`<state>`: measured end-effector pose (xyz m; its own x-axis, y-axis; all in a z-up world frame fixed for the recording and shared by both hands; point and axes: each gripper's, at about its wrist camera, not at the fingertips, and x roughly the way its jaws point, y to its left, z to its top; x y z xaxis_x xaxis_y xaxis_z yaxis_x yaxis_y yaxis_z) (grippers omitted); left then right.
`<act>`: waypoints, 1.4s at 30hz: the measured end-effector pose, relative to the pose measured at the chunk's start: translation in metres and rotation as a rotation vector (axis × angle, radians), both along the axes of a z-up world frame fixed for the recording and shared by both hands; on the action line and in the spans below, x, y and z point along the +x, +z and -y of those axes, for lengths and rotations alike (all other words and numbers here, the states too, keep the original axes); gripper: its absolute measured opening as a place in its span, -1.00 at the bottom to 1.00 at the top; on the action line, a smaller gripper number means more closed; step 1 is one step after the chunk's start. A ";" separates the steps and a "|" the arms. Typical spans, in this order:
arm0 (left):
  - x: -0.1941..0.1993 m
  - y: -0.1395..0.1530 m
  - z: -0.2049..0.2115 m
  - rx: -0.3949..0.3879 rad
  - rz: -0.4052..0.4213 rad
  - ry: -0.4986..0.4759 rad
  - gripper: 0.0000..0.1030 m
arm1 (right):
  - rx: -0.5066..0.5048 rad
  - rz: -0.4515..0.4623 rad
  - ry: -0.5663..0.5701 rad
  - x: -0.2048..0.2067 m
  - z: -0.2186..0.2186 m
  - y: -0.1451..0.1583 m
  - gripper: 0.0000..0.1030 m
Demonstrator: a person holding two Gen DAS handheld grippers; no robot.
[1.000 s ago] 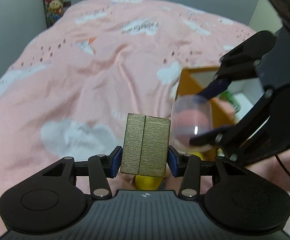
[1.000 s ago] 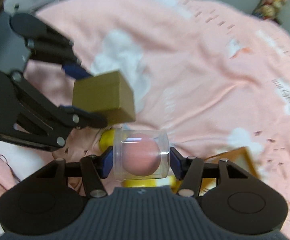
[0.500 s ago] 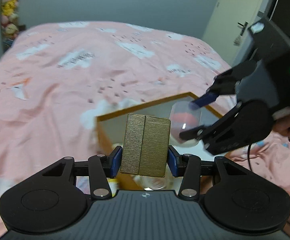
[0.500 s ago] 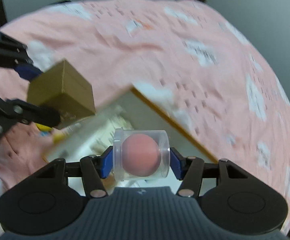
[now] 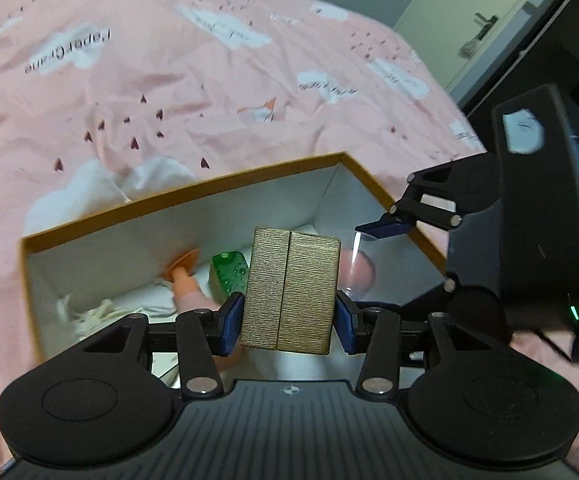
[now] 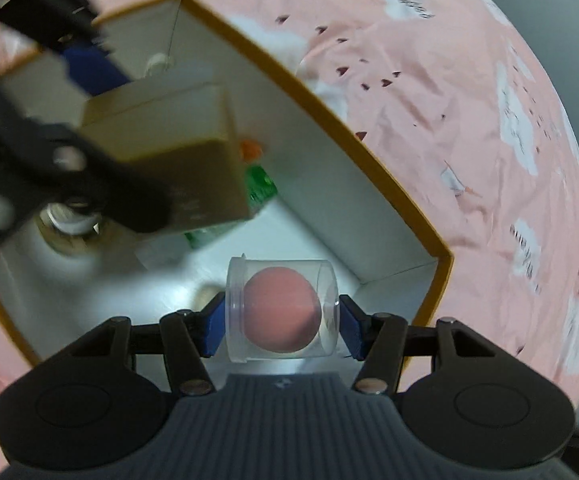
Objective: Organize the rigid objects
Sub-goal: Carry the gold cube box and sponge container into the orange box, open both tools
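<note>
My left gripper (image 5: 289, 322) is shut on a ribbed gold box (image 5: 289, 292), its blue pads pressing both sides. My right gripper (image 6: 281, 326) is shut on a clear plastic jar (image 6: 281, 308) with a pink ball inside. Both hang over an open cardboard box (image 5: 185, 192) with an orange rim and white walls, lying on the pink bedspread. In the right wrist view the gold box (image 6: 169, 152) and the left gripper appear blurred at upper left, above the cardboard box (image 6: 329, 120). The jar (image 5: 355, 268) shows to the right of the gold box in the left wrist view.
Inside the cardboard box lie a green translucent block (image 5: 229, 272), an orange and pink toy (image 5: 183, 272) and white string (image 5: 97, 308). A metal lidded item (image 6: 69, 224) sits at the box's left. Pink cloud-print bedding (image 5: 169, 80) surrounds the box; a door (image 5: 469, 20) stands behind.
Both grippers have swung sideways from over the bare bedspread to above the open cardboard box and tilted downward. Each keeps its grip, gold box left and ball jar right.
</note>
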<state>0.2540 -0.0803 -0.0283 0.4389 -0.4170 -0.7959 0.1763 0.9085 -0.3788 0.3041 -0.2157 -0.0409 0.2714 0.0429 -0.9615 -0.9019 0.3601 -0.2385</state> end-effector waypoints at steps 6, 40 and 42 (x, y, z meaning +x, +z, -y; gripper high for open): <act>0.020 -0.022 0.017 0.005 -0.029 0.012 0.03 | -0.006 -0.004 0.170 0.010 0.009 -0.013 0.11; 0.027 -0.023 0.041 0.074 -0.017 0.066 0.06 | -0.080 0.115 0.186 0.019 0.021 -0.016 -0.33; 0.022 -0.017 0.037 0.077 -0.006 0.062 0.06 | -0.078 0.111 0.178 0.020 0.020 -0.014 -0.34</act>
